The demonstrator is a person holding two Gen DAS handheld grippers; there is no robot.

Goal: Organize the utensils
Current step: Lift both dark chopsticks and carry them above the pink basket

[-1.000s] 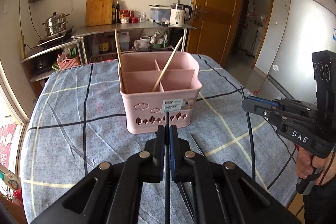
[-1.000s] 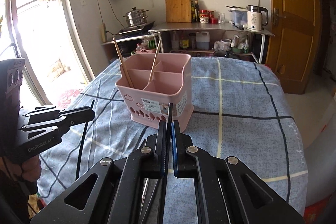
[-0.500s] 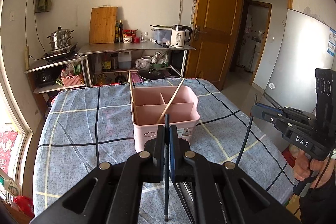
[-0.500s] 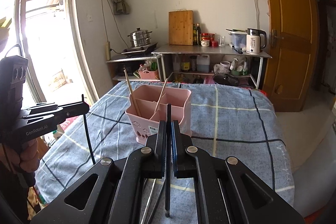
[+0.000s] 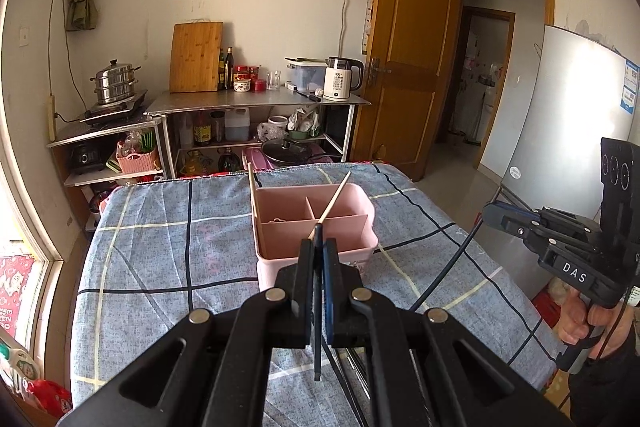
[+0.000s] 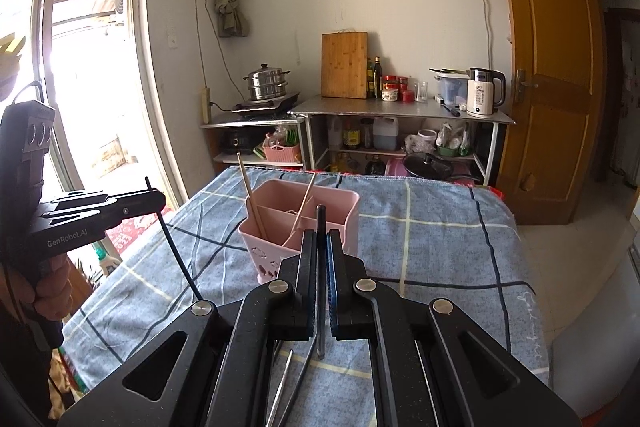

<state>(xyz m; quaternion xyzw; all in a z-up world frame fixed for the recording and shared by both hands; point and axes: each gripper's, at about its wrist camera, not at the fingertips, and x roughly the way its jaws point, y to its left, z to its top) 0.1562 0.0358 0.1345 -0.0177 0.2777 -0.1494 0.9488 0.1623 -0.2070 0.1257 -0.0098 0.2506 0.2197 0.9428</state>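
A pink divided caddy (image 5: 280,239) (image 6: 340,207) stands mid-table with two wooden chopsticks (image 5: 335,197) (image 6: 251,193) leaning in it. My left gripper (image 5: 318,247) is shut on a black chopstick (image 5: 317,347) that stands upright between its jaws, raised above the table on the near side of the caddy. My right gripper (image 6: 320,235) is likewise shut on another black chopstick (image 6: 319,217), also lifted. Each gripper shows in the other's view, the right gripper (image 5: 494,215) with its stick hanging down, the left gripper (image 6: 157,201) likewise. Loose utensils (image 6: 286,383) lie on the cloth under the right gripper.
The table has a blue checked cloth (image 5: 160,247). Behind it a metal shelf (image 5: 256,103) carries a kettle, jars, a cutting board and a steamer pot. A wooden door (image 5: 408,67) and a fridge (image 5: 568,147) are to the right, a window (image 6: 80,67) to the left.
Both grippers have risen with their black chopsticks off the table. The caddy now sits lower and farther off in both views, and more of the room shows.
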